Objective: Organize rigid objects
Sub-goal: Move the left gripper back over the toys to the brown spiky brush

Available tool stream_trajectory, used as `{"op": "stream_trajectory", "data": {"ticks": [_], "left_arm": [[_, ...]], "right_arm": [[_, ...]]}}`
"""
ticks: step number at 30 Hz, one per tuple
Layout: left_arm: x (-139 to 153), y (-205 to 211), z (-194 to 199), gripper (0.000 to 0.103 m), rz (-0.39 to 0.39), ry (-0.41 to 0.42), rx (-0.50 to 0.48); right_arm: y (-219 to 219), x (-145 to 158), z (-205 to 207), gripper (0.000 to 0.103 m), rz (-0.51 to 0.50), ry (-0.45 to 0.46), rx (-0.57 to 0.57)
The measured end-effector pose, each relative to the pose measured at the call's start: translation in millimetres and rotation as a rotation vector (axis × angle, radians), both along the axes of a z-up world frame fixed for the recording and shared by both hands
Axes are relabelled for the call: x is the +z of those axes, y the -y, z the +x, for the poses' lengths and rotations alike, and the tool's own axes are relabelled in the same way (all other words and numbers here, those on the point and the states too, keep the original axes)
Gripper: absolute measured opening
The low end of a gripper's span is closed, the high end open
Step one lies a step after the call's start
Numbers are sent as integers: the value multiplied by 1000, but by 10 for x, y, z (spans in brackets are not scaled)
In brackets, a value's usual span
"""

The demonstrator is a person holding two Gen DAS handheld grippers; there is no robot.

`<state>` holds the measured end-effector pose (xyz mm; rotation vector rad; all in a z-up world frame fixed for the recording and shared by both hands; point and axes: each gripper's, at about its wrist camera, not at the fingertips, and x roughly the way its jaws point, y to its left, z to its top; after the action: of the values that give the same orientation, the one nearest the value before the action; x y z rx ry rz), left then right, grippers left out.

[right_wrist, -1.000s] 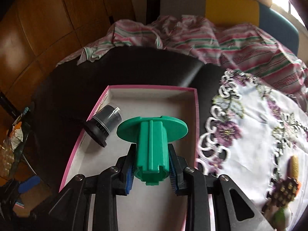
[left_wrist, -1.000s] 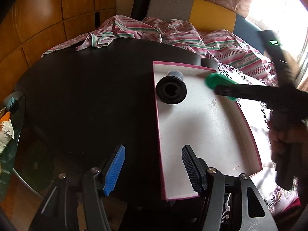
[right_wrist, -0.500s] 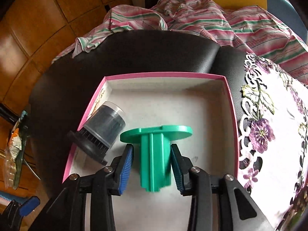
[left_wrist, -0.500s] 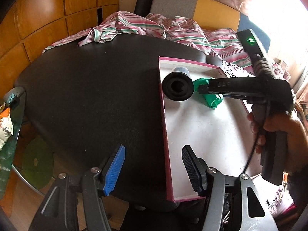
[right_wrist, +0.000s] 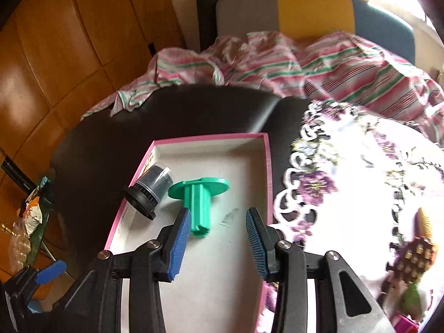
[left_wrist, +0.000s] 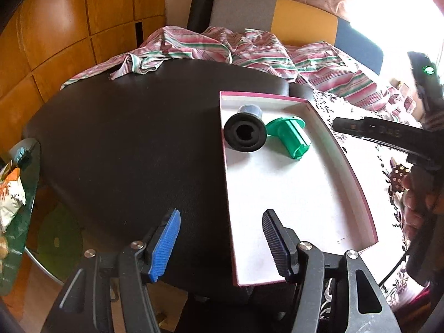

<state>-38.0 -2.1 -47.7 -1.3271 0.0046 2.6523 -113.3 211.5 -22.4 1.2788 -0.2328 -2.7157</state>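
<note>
A shallow pink-rimmed white tray (left_wrist: 291,194) (right_wrist: 230,166) lies on the black table. Near its far left end a black spool (left_wrist: 245,133) (right_wrist: 151,191) lies on its side. Right beside it lies a green flanged peg (left_wrist: 291,136) (right_wrist: 198,197), also tipped over, flange pointing away. My right gripper (right_wrist: 217,227) (left_wrist: 341,124) is open just behind the peg, whose stem end sits by the blue left pad (right_wrist: 180,236), free of both pads. My left gripper (left_wrist: 219,238) hangs open and holds nothing, above the tray's near left rim.
A striped cloth (left_wrist: 249,52) is heaped along the table's far edge before a chair (left_wrist: 277,14). A white embroidered cloth (right_wrist: 360,166) covers the right side, with a brown studded toy (right_wrist: 413,255) on it. A snack bag (left_wrist: 11,191) lies lower left.
My right gripper lowered the green peg into the tray beside the black spool, let go of it, then drew back to the right. The left gripper kept still.
</note>
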Motion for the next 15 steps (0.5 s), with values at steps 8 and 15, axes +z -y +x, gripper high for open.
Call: {"op": "stream_trajectory", "data": {"ticks": [8, 15], "left_arm": [[67, -136, 58, 63, -22, -19, -40], [105, -295, 85, 63, -35, -22, -76]], "right_arm": [[-433, 158, 338, 41, 18, -41, -72], [-948, 231, 614, 41, 34, -59, -174]]}}
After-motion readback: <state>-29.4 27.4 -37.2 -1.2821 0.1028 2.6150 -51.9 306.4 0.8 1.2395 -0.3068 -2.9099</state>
